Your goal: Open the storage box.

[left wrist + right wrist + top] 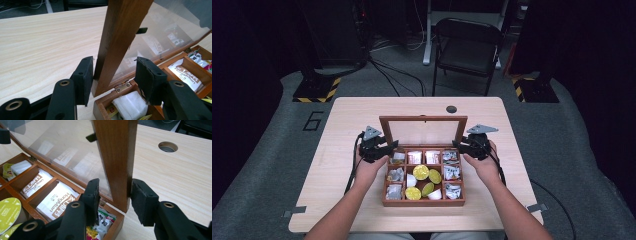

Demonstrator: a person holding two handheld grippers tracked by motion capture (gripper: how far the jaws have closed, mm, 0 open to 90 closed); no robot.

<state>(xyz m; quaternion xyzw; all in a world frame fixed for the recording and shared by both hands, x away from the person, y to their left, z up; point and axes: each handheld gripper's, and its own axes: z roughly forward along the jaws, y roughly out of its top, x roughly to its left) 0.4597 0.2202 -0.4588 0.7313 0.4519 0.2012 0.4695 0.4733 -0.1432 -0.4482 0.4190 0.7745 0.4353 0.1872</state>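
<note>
A wooden compartment box (423, 202) sits at the table's middle with its glass lid (422, 119) standing upright. It holds tea sachets (60, 200) and yellow-green capsules (421, 172). My left gripper (384, 150) is at the lid's left side. In the left gripper view its jaws (113, 72) straddle the lid's wooden frame (120, 30): the left pad is almost against the wood and the right pad stands apart. My right gripper (464, 146) mirrors it on the lid's right frame (115, 145). There its jaws (115, 192) are open, with the right pad at the wood and a gap at the left.
The light wooden table (352, 115) has a round cable hole (451, 109) behind the box, also seen as the hole (167, 146) in the right gripper view. A black folding chair (467, 45) stands beyond the far edge. Both forearms enter from the near edge.
</note>
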